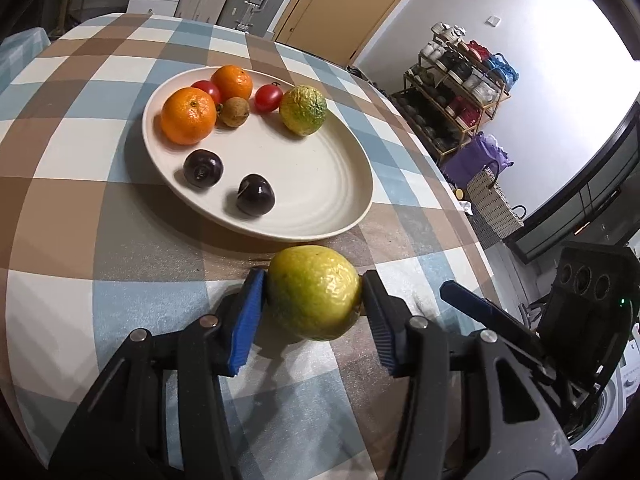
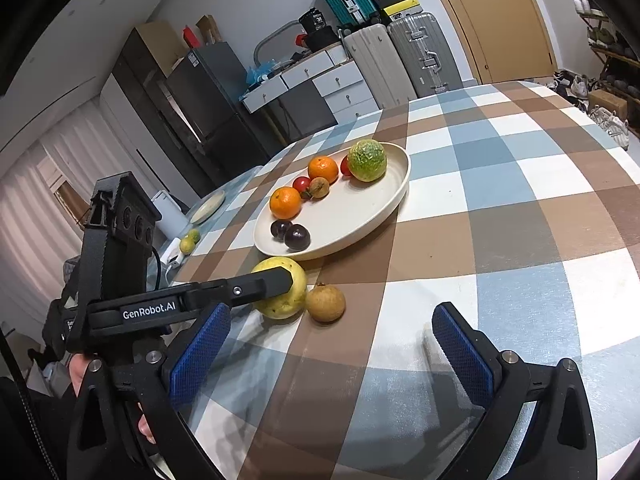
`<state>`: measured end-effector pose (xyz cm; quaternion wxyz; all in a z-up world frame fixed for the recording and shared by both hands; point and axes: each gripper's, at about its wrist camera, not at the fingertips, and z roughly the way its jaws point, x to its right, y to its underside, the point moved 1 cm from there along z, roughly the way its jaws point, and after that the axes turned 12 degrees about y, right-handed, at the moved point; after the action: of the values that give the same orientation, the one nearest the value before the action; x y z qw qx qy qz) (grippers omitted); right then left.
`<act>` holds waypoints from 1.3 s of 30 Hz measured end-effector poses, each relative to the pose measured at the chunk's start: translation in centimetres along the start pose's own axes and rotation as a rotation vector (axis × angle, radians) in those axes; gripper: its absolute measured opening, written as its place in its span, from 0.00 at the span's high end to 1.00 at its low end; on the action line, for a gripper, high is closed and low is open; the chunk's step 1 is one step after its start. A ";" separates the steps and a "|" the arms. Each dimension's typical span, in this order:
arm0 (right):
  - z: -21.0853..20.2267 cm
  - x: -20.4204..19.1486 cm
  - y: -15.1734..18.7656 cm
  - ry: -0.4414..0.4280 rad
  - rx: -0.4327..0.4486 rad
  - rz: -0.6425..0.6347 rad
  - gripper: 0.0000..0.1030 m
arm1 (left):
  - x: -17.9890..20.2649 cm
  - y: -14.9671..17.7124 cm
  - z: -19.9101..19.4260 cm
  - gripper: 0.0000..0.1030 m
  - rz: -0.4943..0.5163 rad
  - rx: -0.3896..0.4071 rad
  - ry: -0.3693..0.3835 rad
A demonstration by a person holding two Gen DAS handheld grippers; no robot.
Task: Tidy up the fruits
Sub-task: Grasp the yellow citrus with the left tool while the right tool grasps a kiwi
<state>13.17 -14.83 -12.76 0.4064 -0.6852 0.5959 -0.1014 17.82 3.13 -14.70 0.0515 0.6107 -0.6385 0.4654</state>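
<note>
A yellow-green citrus fruit (image 1: pixel 314 300) lies on the checked tablecloth just in front of the white plate (image 1: pixel 352 216). My left gripper (image 1: pixel 314 280) is shut on it, both blue pads pressed against its sides. In the right wrist view the same fruit (image 2: pixel 280 304) shows under the left gripper's finger (image 2: pixel 260 284), with a small brown fruit (image 2: pixel 326 303) touching it on the right. My right gripper (image 2: pixel 330 314) stands open and holds nothing, short of that brown fruit. The plate (image 2: pixel 404 184) carries two oranges, two red tomatoes, a brown fruit, a green-yellow fruit and two dark plums.
The round table's edge (image 1: pixel 472 216) falls away to the right, with a shoe rack (image 1: pixel 460 92) and bags beyond. A second small plate (image 2: pixel 208 204) and two small citrus fruits (image 2: pixel 190 240) sit on a far surface at left. Suitcases (image 2: pixel 420 56) stand behind the table.
</note>
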 end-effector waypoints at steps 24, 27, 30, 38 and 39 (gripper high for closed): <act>2.3 -1.8 -0.2 0.034 -0.079 -0.067 0.03 | -0.2 1.9 -8.9 0.55 0.070 0.142 -0.047; 3.3 -2.0 -0.6 0.036 -0.102 -0.064 0.10 | -0.4 2.6 -10.5 0.55 0.068 0.154 -0.037; 4.2 -2.3 -0.8 0.054 -0.122 -0.073 0.19 | -1.0 3.0 -11.7 0.55 0.037 0.158 -0.008; 5.3 -3.6 -1.0 0.143 -0.136 -0.131 0.52 | -2.0 3.6 -13.7 0.55 -0.007 0.186 0.050; 5.5 -3.8 -0.9 0.166 -0.141 -0.151 0.59 | -2.0 3.6 -13.8 0.55 -0.005 0.187 0.056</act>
<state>16.21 -9.03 -14.41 0.2980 -0.7442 0.5797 -0.1460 8.41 12.98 -10.16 0.0133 0.6012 -0.5892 0.5396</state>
